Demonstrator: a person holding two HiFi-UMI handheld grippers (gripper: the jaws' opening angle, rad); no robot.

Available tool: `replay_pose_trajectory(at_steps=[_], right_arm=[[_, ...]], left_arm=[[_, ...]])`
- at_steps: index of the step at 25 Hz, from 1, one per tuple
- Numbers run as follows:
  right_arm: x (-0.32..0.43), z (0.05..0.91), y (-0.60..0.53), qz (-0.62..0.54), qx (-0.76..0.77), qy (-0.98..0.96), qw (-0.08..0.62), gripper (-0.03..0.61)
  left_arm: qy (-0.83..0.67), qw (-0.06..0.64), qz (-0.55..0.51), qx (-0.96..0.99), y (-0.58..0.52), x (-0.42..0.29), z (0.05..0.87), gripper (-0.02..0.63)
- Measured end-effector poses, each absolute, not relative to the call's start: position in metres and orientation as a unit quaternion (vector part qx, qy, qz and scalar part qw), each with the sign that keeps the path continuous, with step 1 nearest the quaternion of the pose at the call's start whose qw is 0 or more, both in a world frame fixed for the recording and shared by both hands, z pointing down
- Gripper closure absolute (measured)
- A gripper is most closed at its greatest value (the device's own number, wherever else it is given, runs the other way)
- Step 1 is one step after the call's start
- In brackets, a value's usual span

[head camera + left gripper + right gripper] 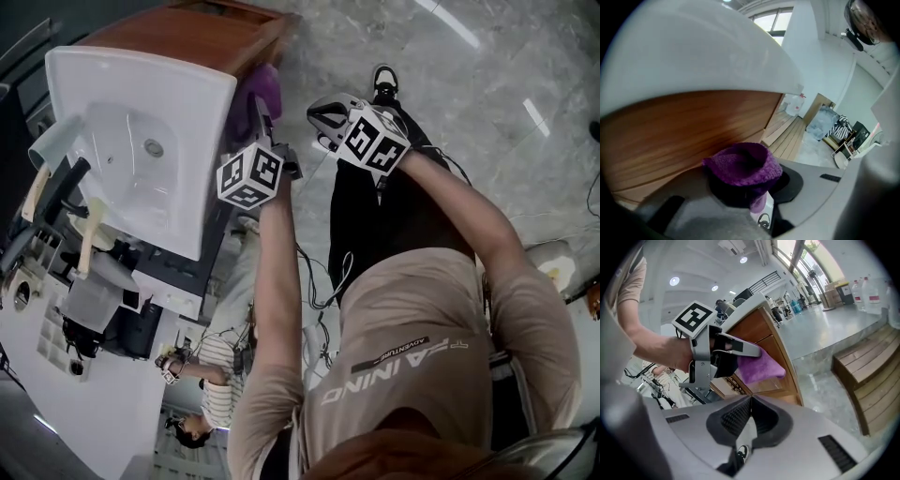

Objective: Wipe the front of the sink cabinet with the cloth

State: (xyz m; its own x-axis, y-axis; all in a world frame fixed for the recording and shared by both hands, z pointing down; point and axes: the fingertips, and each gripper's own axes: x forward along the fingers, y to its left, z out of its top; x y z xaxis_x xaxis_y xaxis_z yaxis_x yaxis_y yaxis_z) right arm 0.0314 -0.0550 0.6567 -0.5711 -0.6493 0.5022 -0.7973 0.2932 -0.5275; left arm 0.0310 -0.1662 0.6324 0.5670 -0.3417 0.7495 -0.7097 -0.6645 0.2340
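A purple cloth (264,86) is clamped in my left gripper (260,111) and pressed against the brown wooden front of the sink cabinet (202,37), just below the white basin (141,141). The left gripper view shows that cloth (743,166) bunched between the jaws, touching the wood panel (679,126) under the basin's rim. From the right gripper view I see the left gripper (754,352) holding the cloth (761,366) on the cabinet (766,336). My right gripper (323,117) hangs a little to the right of the cabinet, jaws closed together with nothing between them.
A grey marble floor (450,75) spreads around the cabinet. The person's black trousers and shoe (384,80) stand right of it. A low wooden step (869,376) lies off to the right. A faucet (56,141) rises at the basin's left.
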Motion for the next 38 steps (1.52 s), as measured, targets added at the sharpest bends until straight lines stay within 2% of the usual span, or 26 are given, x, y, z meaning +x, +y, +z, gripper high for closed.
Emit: replay_pose_trajectory(at_steps=[5, 9, 17, 23, 32, 38], right_arm=[[0.067, 0.662, -0.066, 0.396, 0.481, -0.778, 0.081, 0.566], [0.087, 0.672, -0.075, 0.397, 0.497, -0.768, 0.078, 0.566], [0.082, 0.681, -0.059, 0.398, 0.51, -0.756, 0.1, 0.566], [-0.005, 0.687, -0.057, 0.407, 0.495, -0.759, 0.113, 0.566], [-0.203, 0.691, -0.061, 0.416, 0.44, -0.786, 0.121, 0.566], [-0.296, 0.684, -0.073, 0.393, 0.402, -0.815, 0.139, 0.566]], left_arm=[[-0.279, 0.245, 0.343, 0.862, -0.166, 0.081, 0.629, 0.565], [-0.238, 0.199, 0.351, 0.884, -0.163, 0.112, 0.633, 0.565], [-0.237, 0.257, 0.312, 0.883, -0.134, 0.1, 0.632, 0.565], [-0.247, 0.279, 0.313, 0.874, -0.121, 0.005, 0.641, 0.565], [-0.306, 0.298, 0.341, 0.837, -0.116, -0.227, 0.657, 0.565], [-0.357, 0.346, 0.356, 0.791, -0.107, -0.346, 0.68, 0.565]])
